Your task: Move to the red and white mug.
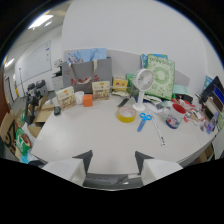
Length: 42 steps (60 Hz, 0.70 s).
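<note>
The tongs (113, 167) stand open and empty, their two fingers apart over the near edge of the white table (85, 137). The red and white mug (179, 108) appears to sit far across the table, well ahead of the tongs and off to their right, among a crowd of small items at the table's far right end; it is too small to make out its handle or which way it faces. The move therefore looks like a long diagonal reach forward and right. Along that line lie a yellow tape roll (126, 114) and blue scissors (144, 120), with a small white fan (144, 82) standing behind them. An orange block (88, 100) and some boxes sit off to the left, clear of the path.
</note>
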Available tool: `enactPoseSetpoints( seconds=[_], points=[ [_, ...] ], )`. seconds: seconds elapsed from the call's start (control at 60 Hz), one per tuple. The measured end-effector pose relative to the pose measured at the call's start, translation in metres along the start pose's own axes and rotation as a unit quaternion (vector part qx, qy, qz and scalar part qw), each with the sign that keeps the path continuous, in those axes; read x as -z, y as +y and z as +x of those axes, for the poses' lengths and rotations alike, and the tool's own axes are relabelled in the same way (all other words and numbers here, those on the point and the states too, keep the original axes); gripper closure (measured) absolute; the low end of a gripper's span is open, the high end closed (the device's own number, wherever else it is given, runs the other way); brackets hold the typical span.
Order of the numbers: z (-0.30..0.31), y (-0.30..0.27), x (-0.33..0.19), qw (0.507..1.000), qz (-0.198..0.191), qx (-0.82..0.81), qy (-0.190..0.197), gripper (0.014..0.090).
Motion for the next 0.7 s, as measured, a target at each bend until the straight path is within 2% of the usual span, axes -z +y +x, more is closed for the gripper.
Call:
enactPoseSetpoints(
  seconds=[0.35,0.7],
  points=[
    [0.027,0.008,-0.003,1.0,-0.008,-0.001,0.003,0.0206],
    [0.143,0.026,-0.006,0.999,-0.023,0.005,0.022,0.0203]
  ],
)
